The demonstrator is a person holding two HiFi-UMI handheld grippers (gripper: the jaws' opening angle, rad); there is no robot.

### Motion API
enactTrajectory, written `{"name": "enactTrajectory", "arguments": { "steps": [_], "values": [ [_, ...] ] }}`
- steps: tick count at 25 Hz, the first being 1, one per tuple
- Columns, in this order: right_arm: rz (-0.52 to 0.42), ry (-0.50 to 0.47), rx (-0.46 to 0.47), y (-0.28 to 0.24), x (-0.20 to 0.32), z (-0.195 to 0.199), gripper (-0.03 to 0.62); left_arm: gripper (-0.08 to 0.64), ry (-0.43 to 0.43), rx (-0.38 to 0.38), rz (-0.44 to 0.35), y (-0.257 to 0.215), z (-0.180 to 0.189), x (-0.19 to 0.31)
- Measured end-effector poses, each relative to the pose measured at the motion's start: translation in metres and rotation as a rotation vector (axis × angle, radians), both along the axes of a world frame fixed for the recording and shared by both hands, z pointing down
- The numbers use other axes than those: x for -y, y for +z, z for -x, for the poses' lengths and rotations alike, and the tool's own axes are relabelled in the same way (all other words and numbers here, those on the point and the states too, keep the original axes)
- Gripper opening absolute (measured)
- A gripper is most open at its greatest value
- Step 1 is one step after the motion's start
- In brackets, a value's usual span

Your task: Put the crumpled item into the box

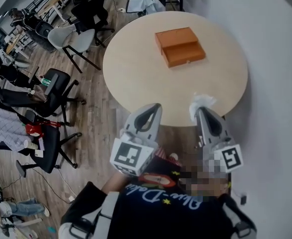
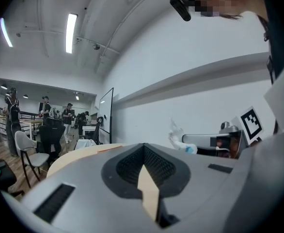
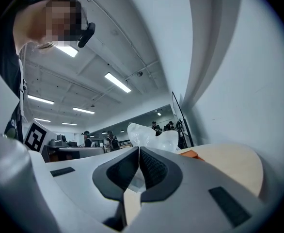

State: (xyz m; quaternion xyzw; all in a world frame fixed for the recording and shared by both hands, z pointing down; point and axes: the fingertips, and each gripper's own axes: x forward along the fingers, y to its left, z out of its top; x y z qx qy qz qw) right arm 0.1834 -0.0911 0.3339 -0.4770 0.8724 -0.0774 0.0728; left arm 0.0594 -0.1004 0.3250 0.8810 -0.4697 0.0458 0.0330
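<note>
Here, in the head view, the right gripper (image 1: 199,111) is pinching the crumpled white item (image 1: 202,102), which is sticking out just past its fingertips over the near edge of the round table (image 1: 136,59). The orange-brown box (image 1: 180,47) is lying well ahead of those fingertips, so the item is probably being carried high and clear for a reach forward. The left gripper (image 1: 153,108) is hanging beside it with nothing at its tips, apparently just kept out of the way. Next, in the left gripper view, the left gripper (image 2: 143,148) is showing its fingers pressed together with nothing between them; off to the right of them the crumpled white item (image 2: 175,132) is poking from the other tool's tip. Finally, in the right gripper view, the right gripper (image 3: 138,149) is clamping its fingers on the crumpled white item (image 3: 154,136), most of which is bulging above and beyond the tips. A corner of the orange-brown box (image 3: 191,154) is showing ahead and right of the fingers on the round table (image 3: 234,166), so the carry is not yet finished.
</note>
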Motion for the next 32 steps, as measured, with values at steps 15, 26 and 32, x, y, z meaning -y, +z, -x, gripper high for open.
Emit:
{"name": "enactTrajectory", "arguments": {
  "steps": [15,26,32],
  "values": [
    [-0.003,0.053,-0.032,-0.007,0.055,-0.02,0.003,-0.008,0.029,-0.018,-0.015,-0.003,-0.013,0.066],
    [-0.032,0.016,-0.09,-0.014,0.14,0.008,0.003,-0.008,-0.011,0.012,-0.051,0.004,0.018,0.142],
    [-0.019,0.017,-0.114,-0.01,0.183,0.019,0.003,-0.008,-0.008,-0.016,-0.035,0.008,0.025,0.179]
  ]
}}
